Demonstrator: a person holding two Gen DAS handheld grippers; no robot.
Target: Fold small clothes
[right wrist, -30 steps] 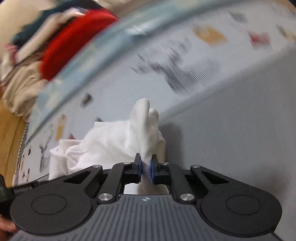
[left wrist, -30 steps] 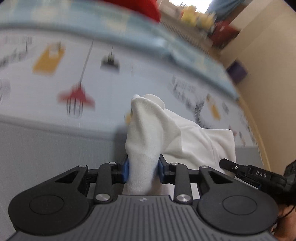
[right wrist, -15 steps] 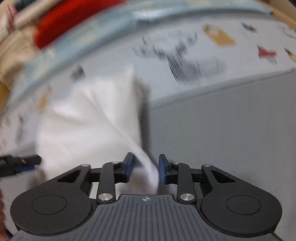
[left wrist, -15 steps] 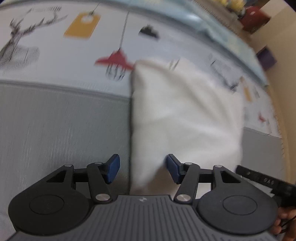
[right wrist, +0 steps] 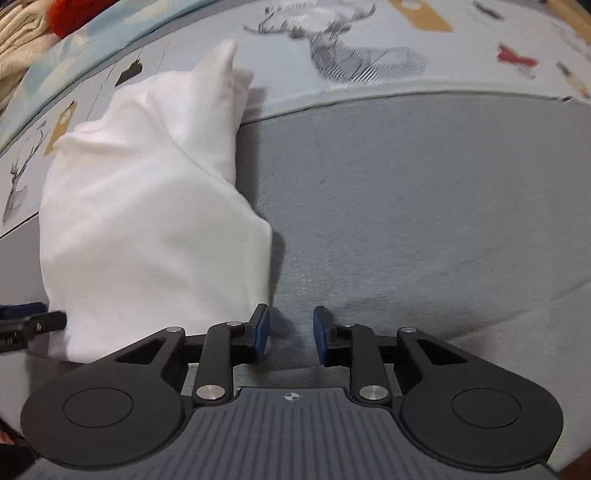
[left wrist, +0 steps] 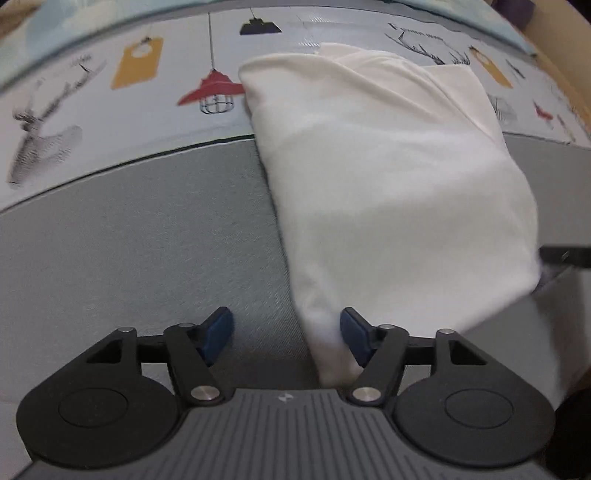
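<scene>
A white garment [left wrist: 388, 177] lies folded on the bed, across the seam between grey sheet and printed cover. My left gripper [left wrist: 285, 321] points down at its near left corner; its jaws are opening, with the corner loose between them beside the right pad [left wrist: 351, 332], not pressed. In the right wrist view the garment [right wrist: 147, 206] lies to the left, one corner sticking up at the far end. My right gripper [right wrist: 290, 314] stands open over the grey sheet with nothing between its fingers, its left pad [right wrist: 261, 328] at the garment's near right corner.
The grey sheet [right wrist: 406, 203] spreads to the right and near side. The printed cover [left wrist: 110, 92] with deer and lamps lies beyond. A red and beige clothes pile [right wrist: 55, 18] sits at the far left. The other gripper's finger [left wrist: 565, 254] shows at the right edge.
Both grippers were shut on bunched corners of the white garment and have opened. The garment has dropped flat on the bed, and both views have tipped downward toward it.
</scene>
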